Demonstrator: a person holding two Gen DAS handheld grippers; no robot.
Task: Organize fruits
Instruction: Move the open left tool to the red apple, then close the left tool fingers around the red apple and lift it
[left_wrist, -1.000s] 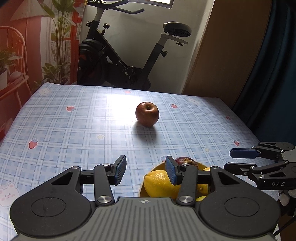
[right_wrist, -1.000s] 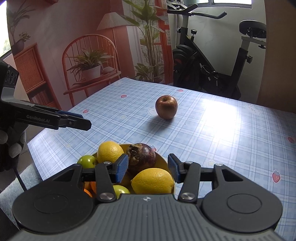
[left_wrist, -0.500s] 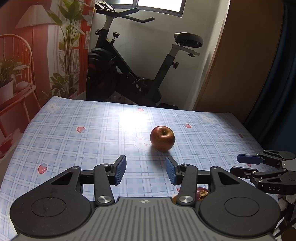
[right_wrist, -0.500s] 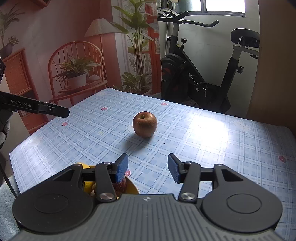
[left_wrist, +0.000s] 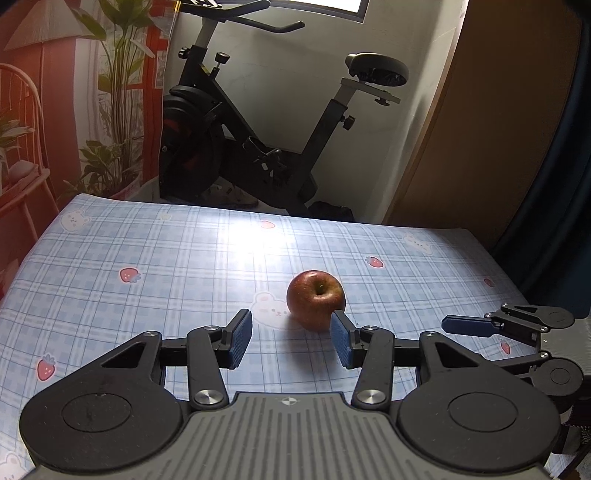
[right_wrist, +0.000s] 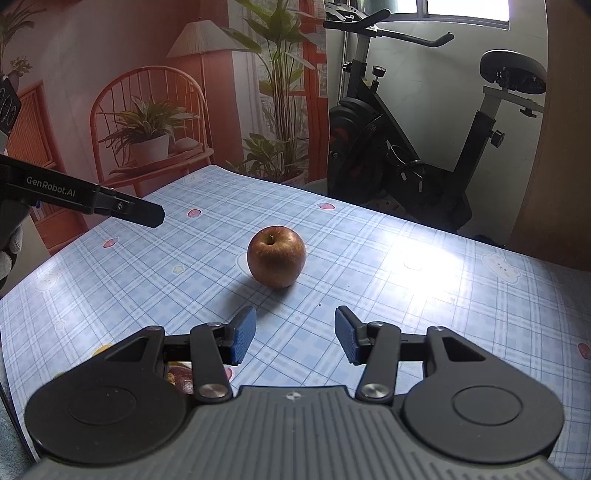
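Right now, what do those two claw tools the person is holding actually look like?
Both are matte black plastic. The left gripper and right gripper each have a ribbed grey-black body, two round discs, silver rivets, linked bars and blue textured pads. Seen side-on, the left one bears white "GenRobot.AI" lettering. A grey glove shows beside it.

Left gripper tilted down over the table, jaws parted, nothing between the blue pads. Apple, red, stem dimple up, sits on the checked blue cloth just beyond the pads, nearer the right-hand one, which overlaps its lower right edge in view; contact cannot be judged. Right gripper enters at the right edge, one blue-tipped finger showing, apart from the apple. Exercise bike behind the table. Potted plants at back left.
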